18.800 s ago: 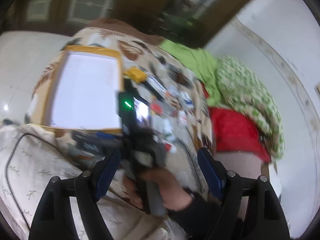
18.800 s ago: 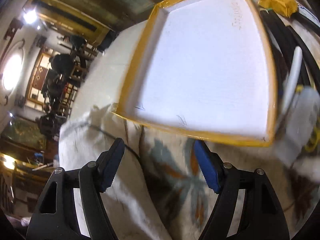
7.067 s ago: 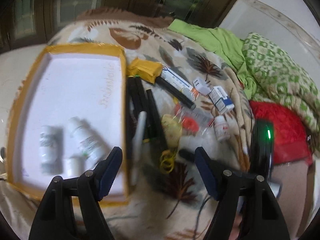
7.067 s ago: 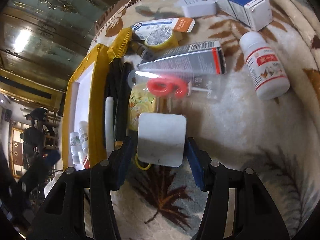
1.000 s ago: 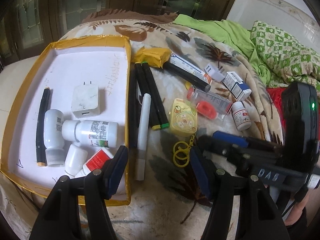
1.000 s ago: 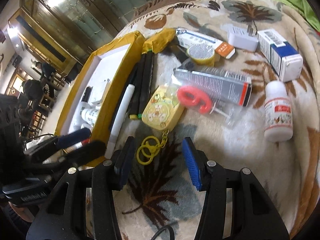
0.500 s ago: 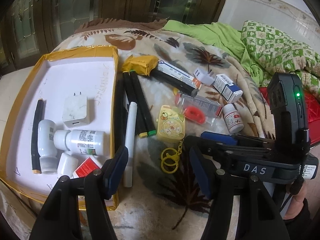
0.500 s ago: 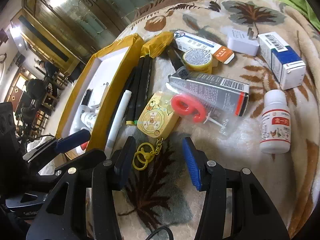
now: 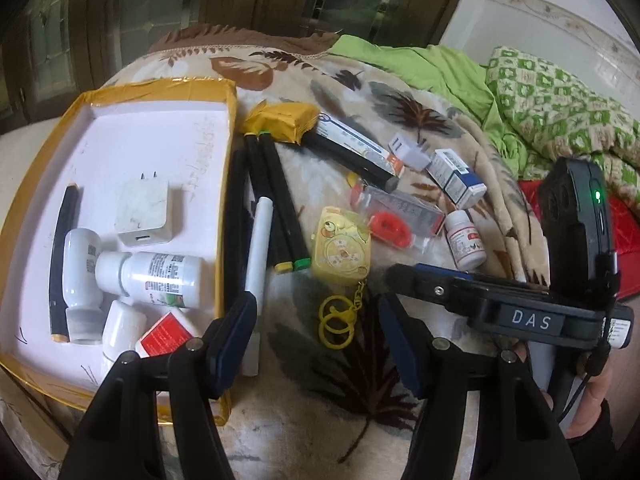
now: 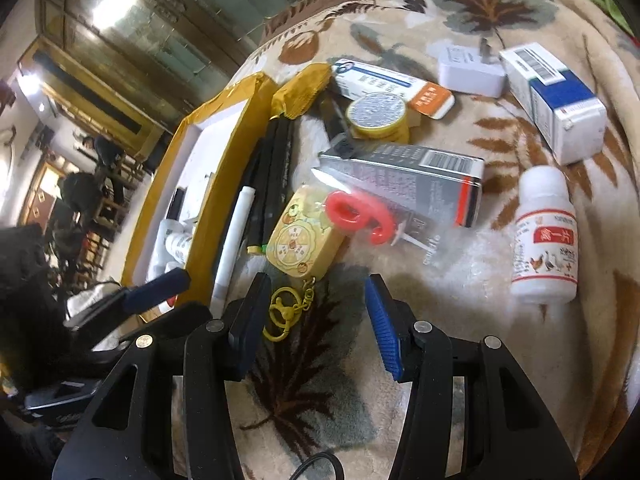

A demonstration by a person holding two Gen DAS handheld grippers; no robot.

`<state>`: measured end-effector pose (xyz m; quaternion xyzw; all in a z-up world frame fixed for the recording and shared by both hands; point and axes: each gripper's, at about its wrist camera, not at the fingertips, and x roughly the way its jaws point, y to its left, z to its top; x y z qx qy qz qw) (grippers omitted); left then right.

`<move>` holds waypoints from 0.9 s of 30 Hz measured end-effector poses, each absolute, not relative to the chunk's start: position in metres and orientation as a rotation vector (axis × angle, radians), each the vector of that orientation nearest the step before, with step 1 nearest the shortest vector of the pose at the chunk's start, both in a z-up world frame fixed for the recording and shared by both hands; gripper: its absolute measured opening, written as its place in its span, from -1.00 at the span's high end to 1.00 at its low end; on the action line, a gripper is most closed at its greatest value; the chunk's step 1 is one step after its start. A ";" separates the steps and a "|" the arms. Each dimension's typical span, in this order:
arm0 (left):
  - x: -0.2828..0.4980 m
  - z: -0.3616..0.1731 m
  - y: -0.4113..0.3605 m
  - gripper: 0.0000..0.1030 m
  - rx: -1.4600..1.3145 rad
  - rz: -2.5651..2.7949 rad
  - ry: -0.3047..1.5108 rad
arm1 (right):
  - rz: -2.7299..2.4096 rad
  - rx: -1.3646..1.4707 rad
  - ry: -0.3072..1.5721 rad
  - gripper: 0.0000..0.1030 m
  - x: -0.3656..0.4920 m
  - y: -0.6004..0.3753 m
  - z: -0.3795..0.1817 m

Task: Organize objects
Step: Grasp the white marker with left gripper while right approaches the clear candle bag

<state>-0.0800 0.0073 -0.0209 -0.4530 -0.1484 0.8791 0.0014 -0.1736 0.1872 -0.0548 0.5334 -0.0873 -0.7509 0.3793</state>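
Observation:
A white tray with yellow taped rim [image 9: 226,128] lies at the left and holds a white charger [image 9: 141,211], white bottles [image 9: 156,280] and a black pen [image 9: 61,256]. Beside it on the leaf-patterned blanket lie black markers [image 9: 276,200], a white marker [image 9: 258,244], a yellow keychain toy [image 9: 342,246] [image 10: 302,236], a red clip in a clear bag [image 10: 356,216] and a small white bottle [image 10: 546,236]. My left gripper [image 9: 316,332] is open and empty above the yellow key rings. My right gripper [image 10: 312,320] is open and empty just short of the keychain toy.
Farther back lie a grey box [image 10: 408,180], a blue-white box [image 10: 556,100], a white plug [image 10: 468,68], a round tin [image 10: 376,116] and a yellow packet [image 9: 280,120]. Green cloths [image 9: 552,100] are piled at the right. The right gripper's body [image 9: 520,312] crosses the left wrist view.
Both grippers have moved closer to the yellow keychain toy. The right gripper has dropped lower toward it. Nothing has been taken hold of.

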 end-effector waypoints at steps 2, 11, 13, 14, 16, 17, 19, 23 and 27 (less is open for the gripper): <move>-0.082 -0.020 0.005 -0.24 -1.421 2.776 -0.464 | -1.932 1.375 -0.212 0.05 -0.174 0.190 -0.055; -0.099 -0.035 0.013 -0.17 -1.525 2.790 -0.318 | -1.992 1.395 -0.208 0.05 -0.181 0.193 -0.045; -0.105 -0.038 0.013 0.16 -1.543 2.769 -0.282 | -2.037 1.339 -0.210 0.05 -0.185 0.198 -0.028; -0.110 -0.041 0.011 0.26 -1.575 2.751 -0.274 | -2.038 1.324 -0.215 0.05 -0.188 0.200 -0.023; -0.117 -0.052 0.006 0.37 -1.627 2.722 -0.292 | -2.056 1.326 -0.204 0.00 -0.201 0.200 -0.013; -0.117 -0.053 0.006 0.38 -1.629 2.719 -0.300 | -2.069 1.322 -0.185 0.00 -0.207 0.199 -0.009; -0.116 -0.052 0.006 0.38 -1.615 2.722 -0.304 | -2.072 1.304 -0.129 -0.21 -0.218 0.191 -0.005; -0.113 -0.057 -0.006 1.00 -1.631 2.720 -0.377 | -2.020 1.352 0.005 -0.32 -0.237 0.177 -0.023; -0.109 -0.054 -0.019 1.00 -1.601 2.696 -0.510 | -1.982 1.333 -0.005 -0.33 -0.213 0.185 -0.026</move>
